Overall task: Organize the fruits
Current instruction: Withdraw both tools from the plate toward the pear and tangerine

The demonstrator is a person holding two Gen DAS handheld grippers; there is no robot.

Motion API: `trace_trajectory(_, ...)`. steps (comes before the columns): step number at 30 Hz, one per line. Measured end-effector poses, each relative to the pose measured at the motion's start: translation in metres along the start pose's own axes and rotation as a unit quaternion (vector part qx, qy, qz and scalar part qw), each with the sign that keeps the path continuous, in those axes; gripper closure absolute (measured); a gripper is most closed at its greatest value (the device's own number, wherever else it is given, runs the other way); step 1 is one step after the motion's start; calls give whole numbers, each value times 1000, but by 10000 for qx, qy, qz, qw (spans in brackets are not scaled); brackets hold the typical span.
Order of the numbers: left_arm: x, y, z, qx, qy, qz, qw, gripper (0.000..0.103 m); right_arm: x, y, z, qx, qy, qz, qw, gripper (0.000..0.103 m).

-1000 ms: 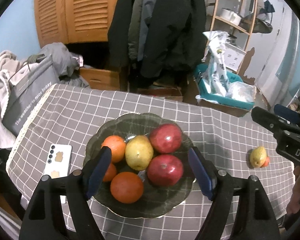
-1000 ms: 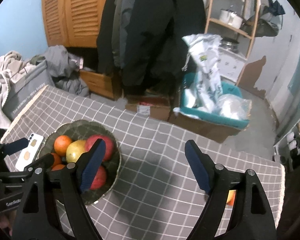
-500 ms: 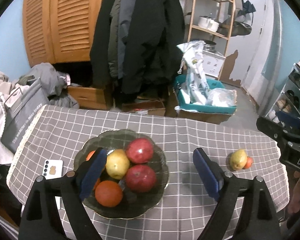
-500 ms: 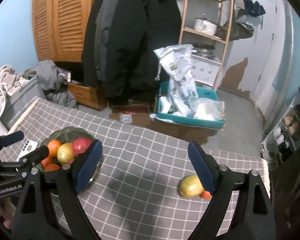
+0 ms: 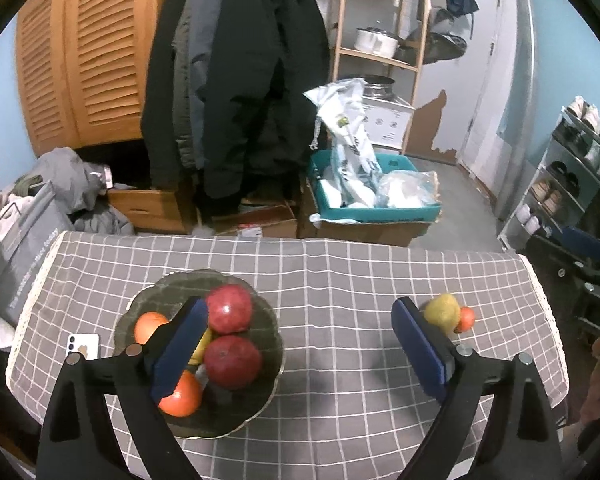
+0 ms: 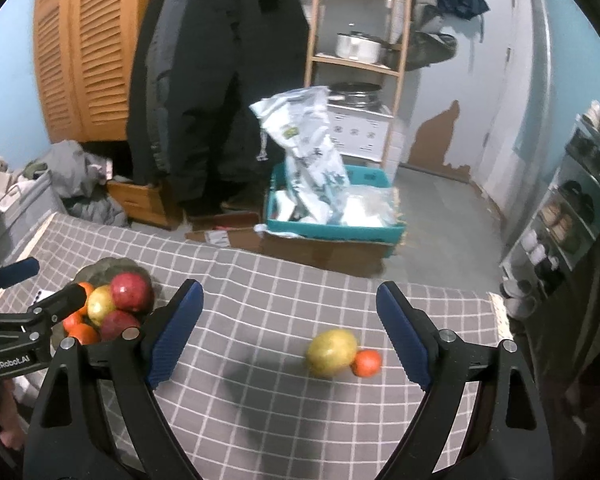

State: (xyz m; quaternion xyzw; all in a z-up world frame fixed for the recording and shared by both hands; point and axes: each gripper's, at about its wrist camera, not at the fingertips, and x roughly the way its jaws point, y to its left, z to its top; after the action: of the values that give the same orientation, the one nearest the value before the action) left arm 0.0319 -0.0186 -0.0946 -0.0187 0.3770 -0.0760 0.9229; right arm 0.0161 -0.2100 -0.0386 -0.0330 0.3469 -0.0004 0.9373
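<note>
Shift: both grippers backed off the bowl (image 5: 260,396) — jaws just opening wide, nothing between them.
Right gripper (image 6: 288,332): faces pear (image 6: 331,353), likely next pickup.
Left gripper (image 5: 298,344): idle, near bowl.

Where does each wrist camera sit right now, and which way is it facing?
Left wrist: on the left gripper, angled down over the fruit bowl; its own open, empty jaws show, with the right gripper at the right edge.
Right wrist: on the right gripper, angled down at the yellow pear and small orange on the checked tablecloth; its open, empty jaws show, with the left gripper at the left edge.
Shared: bowl, pear, orange, tablecloth, teal crate, hanging coats.
</note>
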Motion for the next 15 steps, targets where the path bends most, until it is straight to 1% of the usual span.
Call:
trace_trajectory(5,3,-19,2,135,26,-87,9999,8,-7,-24,-8,78,3,-272,9996,15)
trace_trajectory(15,13,-62,2,415,184,-315,9985,7,-12,-70,-25,478,90,-476,9977,15)
